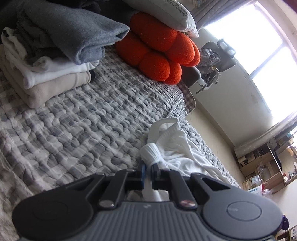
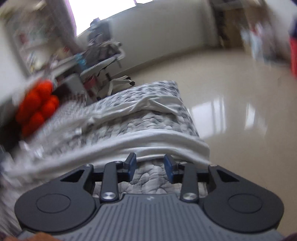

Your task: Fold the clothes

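Shirt (image 1: 178,157) lies along the bed (image 1: 83,120) edge. Your left gripper (image 1: 148,171) pinches its ribbed cuff; your right gripper (image 2: 150,167) is spread, empty, just short of the hem. Risk: pull left and the unheld side slides floorward, dragging the fold crooked.

This is a lived-in bedroom in a home. A bed (image 1: 78,115) under a grey-and-white checked quilt fills the left wrist view, with a stack of folded clothes (image 1: 48,61) at the upper left, an orange knotted cushion (image 1: 157,53) and a white pillow (image 1: 167,14) at the top. A bright window (image 1: 259,46) with a curtain sits at the upper right, an office chair (image 1: 217,63) below it, and cluttered wooden shelves (image 1: 267,166) at the lower right. The right wrist view shows a glossy pale floor (image 2: 232,111) on the right.
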Demonstrator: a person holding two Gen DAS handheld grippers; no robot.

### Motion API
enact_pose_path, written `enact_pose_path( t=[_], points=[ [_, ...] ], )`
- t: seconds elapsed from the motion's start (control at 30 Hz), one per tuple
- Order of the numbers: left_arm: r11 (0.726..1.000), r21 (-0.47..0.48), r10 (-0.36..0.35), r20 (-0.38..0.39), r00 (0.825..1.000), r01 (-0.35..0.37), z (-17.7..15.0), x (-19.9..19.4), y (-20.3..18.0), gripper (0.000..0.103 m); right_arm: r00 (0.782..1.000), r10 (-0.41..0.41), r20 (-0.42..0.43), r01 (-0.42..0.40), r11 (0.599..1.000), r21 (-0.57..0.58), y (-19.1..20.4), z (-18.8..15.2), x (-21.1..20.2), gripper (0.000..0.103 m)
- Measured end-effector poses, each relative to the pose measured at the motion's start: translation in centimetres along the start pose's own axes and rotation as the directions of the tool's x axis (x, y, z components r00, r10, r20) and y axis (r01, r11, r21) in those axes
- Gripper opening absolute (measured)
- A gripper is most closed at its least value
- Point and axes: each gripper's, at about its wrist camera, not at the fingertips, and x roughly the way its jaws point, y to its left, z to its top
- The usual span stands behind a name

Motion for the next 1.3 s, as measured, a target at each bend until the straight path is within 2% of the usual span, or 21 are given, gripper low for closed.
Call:
enact_pose_path(
  t=[0.07,0.17,0.3,0.33,0.37,0.47,0.57,0.7,0.73,0.8,0.83,0.87,0.9,0.97,1.1,1.17,1.2,1.23,1.27,1.3],
  points=[
    [1.0,-0.001,-0.001,0.005,1.0,0.001,0.1,-0.2,-0.1,0.006,1.0,-0.011,0.007,0.012,0.994,-0.113,1.8,-0.7,0.8,0.038],
    [1.0,-0.002,0.001,0.015,1.0,-0.001,0.5,-0.5,-0.3,0.006,0.999,-0.028,0.028,0.034,0.97,-0.242,3.9,-1.5,2.0,0.045],
    [1.0,0.015,0.006,0.023,1.0,-0.007,0.8,-0.5,-0.6,0.006,0.993,-0.077,0.088,0.105,0.924,-0.369,5.3,-1.5,4.0,0.045],
    [1.0,0.021,0.01,0.025,1.0,-0.011,0.8,-0.5,-0.7,0.006,0.994,-0.072,0.084,0.099,0.919,-0.381,5.4,-1.4,4.2,0.019],
    [1.0,0.025,0.012,0.027,1.0,-0.012,0.9,-0.5,-0.8,0.006,0.996,-0.064,0.066,0.084,0.924,-0.372,5.3,-0.9,4.3,0.0],
    [1.0,0.022,-0.016,0.029,0.999,0.015,1.0,-1.0,-0.9,0.006,0.995,-0.056,0.083,0.079,0.949,-0.305,4.4,0.6,2.6,0.0],
    [0.996,-0.036,-0.084,-0.007,0.996,0.084,1.1,-1.5,-0.3,0.006,0.992,-0.026,0.126,0.058,0.965,-0.255,3.3,1.7,-0.5,0.0],
    [0.999,0.025,-0.028,0.015,0.999,0.028,0.6,-1.6,0.0,0.006,0.991,-0.012,0.134,0.05,0.957,-0.284,3.1,1.1,-2.6,0.0],
    [0.999,0.04,-0.015,0.022,1.0,0.014,0.4,-1.6,0.1,0.006,0.992,-0.013,0.124,0.051,0.949,-0.311,3.4,0.5,-2.4,0.011],
    [0.998,0.064,0.004,0.014,1.0,-0.005,-0.3,-1.3,0.4,0.006,0.996,-0.016,0.093,0.049,0.931,-0.363,4.3,-0.8,-1.6,0.023],
    [0.997,0.073,0.013,0.005,1.0,-0.014,-0.6,-1.1,0.7,0.006,0.996,-0.01,0.083,0.041,0.922,-0.384,4.7,-1.4,-1.2,0.04],
    [0.997,0.079,0.026,-0.005,1.0,-0.026,-0.9,-0.9,0.9,0.006,0.996,-0.008,0.084,0.042,0.908,-0.416,5.5,-1.9,-0.8,0.051],
    [0.996,0.085,0.039,-0.015,0.999,-0.038,-1.2,-0.7,1.1,0.006,0.996,-0.008,0.088,0.047,0.89,-0.454,6.3,-2.4,-0.4,0.067],
    [0.994,0.091,0.06,-0.031,0.998,-0.057,-1.6,-0.3,1.4,0.006,0.995,-0.018,0.093,0.065,0.844,-0.532,8.0,-3.3,0.6,0.07],
    [0.997,0.063,0.054,-0.024,0.998,-0.052,-1.0,-0.5,1.6,0.006,0.994,-0.037,0.099,0.092,0.758,-0.645,10.2,-3.9,3.0,0.069],
    [0.998,0.048,0.049,-0.029,0.998,-0.047,-0.5,-0.4,1.6,0.006,0.994,-0.035,0.105,0.097,0.729,-0.678,10.6,-3.5,4.2,0.062],
    [0.998,0.042,0.045,-0.03,0.999,-0.044,-0.2,-0.5,1.5,0.006,0.996,-0.022,0.089,0.077,0.721,-0.688,10.7,-3.1,4.7,0.041],
    [0.999,0.039,0.039,-0.03,0.999,-0.038,0.0,-0.6,1.2,0.006,0.997,-0.012,0.073,0.06,0.716,-0.695,10.8,-2.8,5.0,0.007],
    [0.999,0.035,0.033,-0.03,0.999,-0.032,0.3,-0.7,1.0,0.006,0.998,-0.005,0.06,0.046,0.712,-0.701,11.0,-2.6,5.2,0.0],
    [0.999,0.033,0.027,-0.028,0.999,-0.026,0.5,-0.9,0.8,0.006,0.999,0.002,0.047,0.032,0.707,-0.707,11.2,-2.3,5.4,0.0]
  ],
)
